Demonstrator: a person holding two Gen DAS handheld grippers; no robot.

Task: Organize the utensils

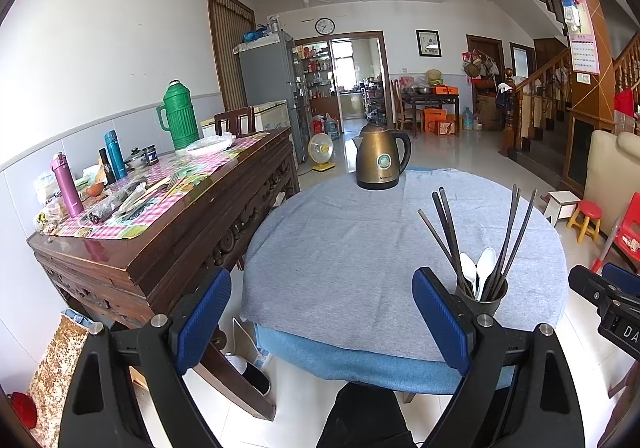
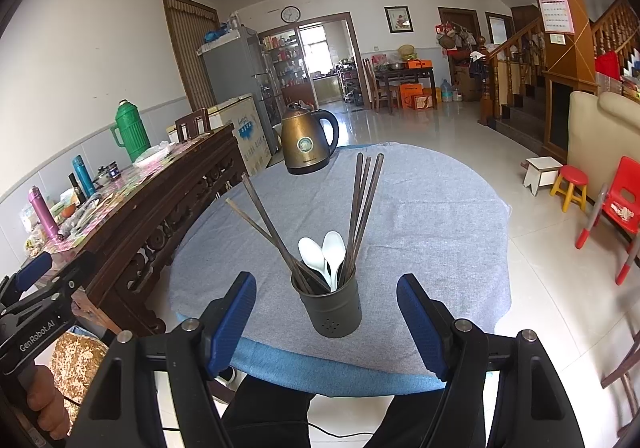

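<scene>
Holding off the near edge of the round table (image 2: 420,207), both grippers empty. Left gripper (image 1: 322,322) has its blue pads spread wide over bare grey tablecloth; right gripper (image 2: 326,322) stands a bit narrower, still clearly apart, nothing between the pads.

Step, my read: either the end state or a reset before any pick. Every utensil I can see is already in the utensil holder (image 2: 330,308). No loose cutlery on this cloth.

Holder sits near the front edge of the table, just ahead of the right gripper and roughly centred between its fingers, not touching them. In the left wrist view it's just past the right-hand pad.

Looks: dark metal cylinder, small vent holes low on the wall, upright. Chopsticks (image 2: 362,207) are dark and thin, fanned in two bunches, one leaning left, one near upright. Two white spoons (image 2: 334,252) bowl-up between them.

Next move, if there is one: go for a single chopstick high on the shaft, pads narrowed first; the fan is loose and neighbours will shift. Holder looks light and top-heavy, so a side nudge could tip it.

Brass-coloured electric kettle (image 2: 306,141) at the far edge, well clear.
</scene>
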